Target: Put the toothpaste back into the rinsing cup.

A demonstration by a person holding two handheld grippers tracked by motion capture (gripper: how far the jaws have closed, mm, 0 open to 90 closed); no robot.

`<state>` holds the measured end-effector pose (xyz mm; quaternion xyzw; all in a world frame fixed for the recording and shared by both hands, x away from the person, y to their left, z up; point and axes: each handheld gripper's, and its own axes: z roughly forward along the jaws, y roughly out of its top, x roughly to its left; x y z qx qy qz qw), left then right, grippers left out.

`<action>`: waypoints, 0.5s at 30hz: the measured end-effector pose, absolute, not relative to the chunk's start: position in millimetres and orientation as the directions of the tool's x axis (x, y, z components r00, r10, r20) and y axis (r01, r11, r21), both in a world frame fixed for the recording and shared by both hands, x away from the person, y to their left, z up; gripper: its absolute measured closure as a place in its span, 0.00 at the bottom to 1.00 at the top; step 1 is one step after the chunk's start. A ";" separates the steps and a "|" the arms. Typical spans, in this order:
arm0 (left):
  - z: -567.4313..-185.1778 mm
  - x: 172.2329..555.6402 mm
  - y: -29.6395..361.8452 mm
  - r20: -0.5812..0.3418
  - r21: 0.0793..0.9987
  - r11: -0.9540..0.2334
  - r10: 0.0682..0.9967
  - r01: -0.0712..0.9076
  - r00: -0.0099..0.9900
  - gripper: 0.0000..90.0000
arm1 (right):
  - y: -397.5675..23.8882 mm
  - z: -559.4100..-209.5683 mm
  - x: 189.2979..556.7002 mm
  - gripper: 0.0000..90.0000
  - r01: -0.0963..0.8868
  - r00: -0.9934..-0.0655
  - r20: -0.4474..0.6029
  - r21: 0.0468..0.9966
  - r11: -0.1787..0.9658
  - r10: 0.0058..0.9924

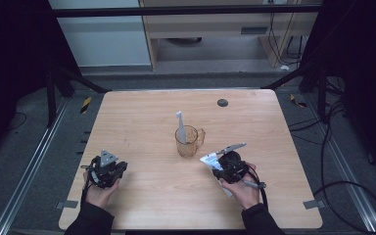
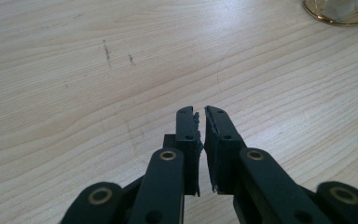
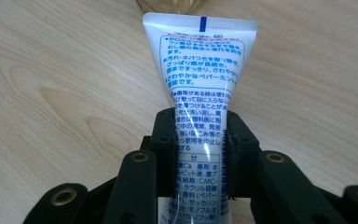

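A clear amber cup (image 1: 188, 142) with a handle stands near the table's middle, and a white toothbrush (image 1: 180, 126) leans upright in it. My right gripper (image 1: 220, 161) sits to the cup's right, shut on a white toothpaste tube (image 3: 200, 102) printed with blue text. The tube's flat crimped end points toward the cup base (image 3: 168, 4). My left gripper (image 2: 200, 114) rests low over the bare wood at the front left (image 1: 108, 169), jaws nearly together with nothing between them. The cup's rim (image 2: 340, 11) shows at the top right of the left gripper view.
The light wooden table (image 1: 142, 117) has a dark round cap (image 1: 222, 103) near its far edge. Small dark scuffs (image 2: 107, 49) mark the wood ahead of the left gripper. Cables lie on the floor at the right.
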<state>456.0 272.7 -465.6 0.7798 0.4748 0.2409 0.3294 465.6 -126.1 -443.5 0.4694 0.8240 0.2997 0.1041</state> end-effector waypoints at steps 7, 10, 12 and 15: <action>-465.2 455.8 273.0 0.062 0.744 -0.330 0.900 0.581 0.432 0.93 | -127.7 -421.5 466.3 0.78 0.641 -0.537 0.126 0.704 0.306 0.834; -465.2 455.7 273.0 0.062 0.745 -0.330 0.900 0.580 0.432 0.93 | -127.2 -413.1 468.3 0.78 0.611 -0.532 0.127 0.742 0.275 0.837; -465.3 455.8 272.6 0.063 0.744 -0.332 0.899 0.580 0.433 0.93 | -127.1 -408.5 469.7 0.78 0.596 -0.530 0.135 0.762 0.254 0.837; -465.4 455.8 272.4 0.064 0.744 -0.332 0.899 0.580 0.433 0.93 | -127.1 -402.6 471.4 0.78 0.568 -0.526 0.131 0.790 0.232 0.841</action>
